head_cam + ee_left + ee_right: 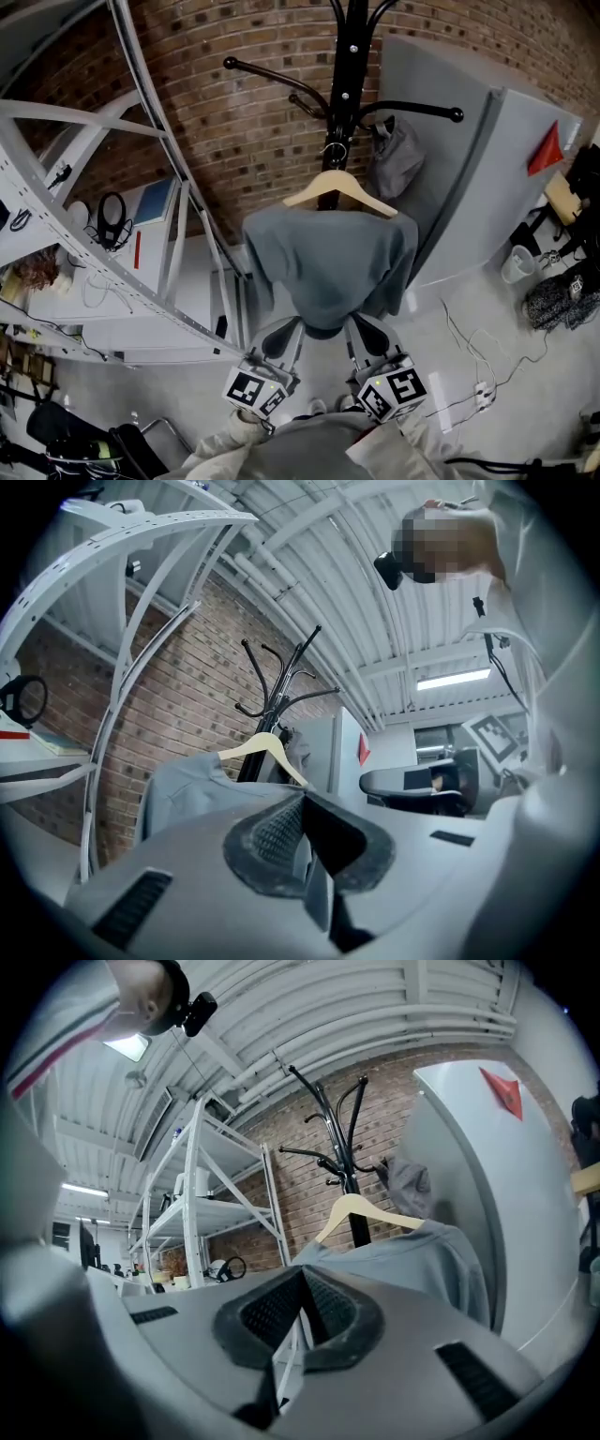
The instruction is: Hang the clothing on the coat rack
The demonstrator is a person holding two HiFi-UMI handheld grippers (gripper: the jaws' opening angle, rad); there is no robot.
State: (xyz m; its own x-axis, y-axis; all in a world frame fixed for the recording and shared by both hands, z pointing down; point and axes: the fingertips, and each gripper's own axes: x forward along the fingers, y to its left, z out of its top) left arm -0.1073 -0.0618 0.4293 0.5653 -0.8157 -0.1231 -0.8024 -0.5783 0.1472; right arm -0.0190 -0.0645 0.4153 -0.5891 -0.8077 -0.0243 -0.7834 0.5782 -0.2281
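Observation:
A grey garment (pixel 328 258) hangs on a wooden hanger (pixel 339 190) whose hook sits against the black coat rack pole (pixel 349 56). Both grippers are just below the garment's lower edge. My left gripper (pixel 281 330) is shut, its pads meeting with nothing between them, and the garment (pixel 187 785) and hanger (pixel 262 749) show beyond its tips (pixel 305 797). My right gripper (pixel 367 328) is also shut and holds nothing (pixel 302 1274). Past it are the garment (pixel 412 1255), the hanger (pixel 361 1211) and the rack (pixel 342 1138).
A second grey cloth (pixel 394 159) hangs from a rack arm. White metal shelving (pixel 94 234) with headphones (pixel 112 220) stands at the left. A tall grey cabinet (pixel 487 169) is close on the right. A brick wall (pixel 244 122) is behind. Cables (pixel 478 394) lie on the floor.

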